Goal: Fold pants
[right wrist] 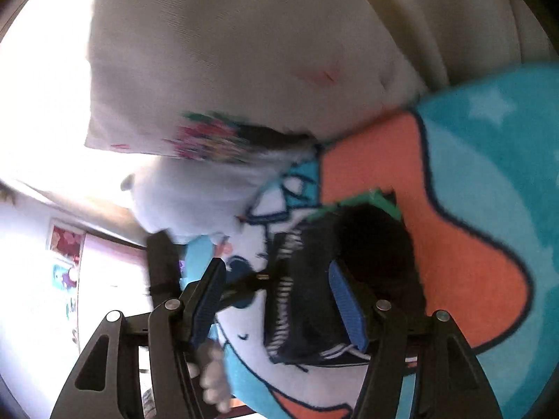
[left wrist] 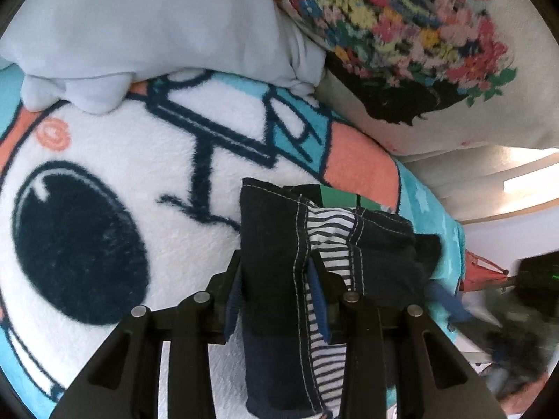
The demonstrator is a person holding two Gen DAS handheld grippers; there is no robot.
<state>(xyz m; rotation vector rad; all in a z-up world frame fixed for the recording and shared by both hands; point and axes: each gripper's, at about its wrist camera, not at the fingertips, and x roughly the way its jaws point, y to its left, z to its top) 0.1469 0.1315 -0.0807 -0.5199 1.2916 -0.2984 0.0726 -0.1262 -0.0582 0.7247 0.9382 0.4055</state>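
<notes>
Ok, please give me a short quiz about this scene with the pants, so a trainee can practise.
1. True or false: the dark pants are on a plain grey blanket.
2. The lining inside the waist of the pants is: A striped, B dotted, C plain red.
3. In the left wrist view, what flowered thing lies beyond the cartoon fleece blanket?

Key: 1 false, the blanket has a cartoon print. 2 A. 3 an embroidered cushion.
</notes>
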